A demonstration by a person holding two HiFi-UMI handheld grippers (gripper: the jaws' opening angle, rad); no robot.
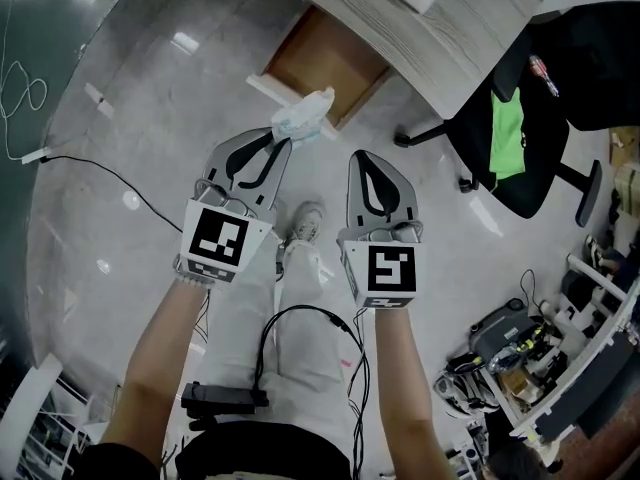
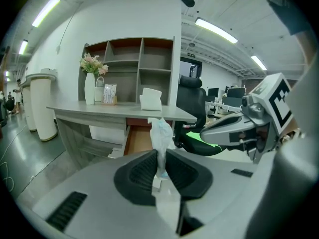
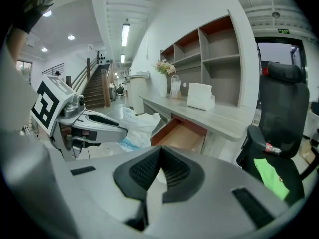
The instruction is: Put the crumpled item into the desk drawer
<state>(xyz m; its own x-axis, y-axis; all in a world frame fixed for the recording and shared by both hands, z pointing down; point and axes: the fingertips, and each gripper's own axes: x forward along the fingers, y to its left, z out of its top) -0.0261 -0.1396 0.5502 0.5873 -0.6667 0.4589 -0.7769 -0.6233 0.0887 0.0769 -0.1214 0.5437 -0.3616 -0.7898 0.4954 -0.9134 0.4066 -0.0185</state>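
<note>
The desk point(image 1: 440, 38) runs across the top of the head view. Its drawer point(image 1: 322, 60) stands pulled out at upper centre with its wooden floor bared, evidently so that something can be dropped in from above. The left gripper point(image 1: 283, 140) sits just below the drawer at centre, its jaws pinched on the crumpled item point(image 1: 303, 118), a whitish thing with blue marks, perhaps tissue or thin film, though that is hard to tell. It sticks out past the fingertips, overlapping the drawer's front edge in the frame. The right gripper point(image 1: 367, 158), right of centre, has its jaws together on nothing, likely just keeping clear.
</note>
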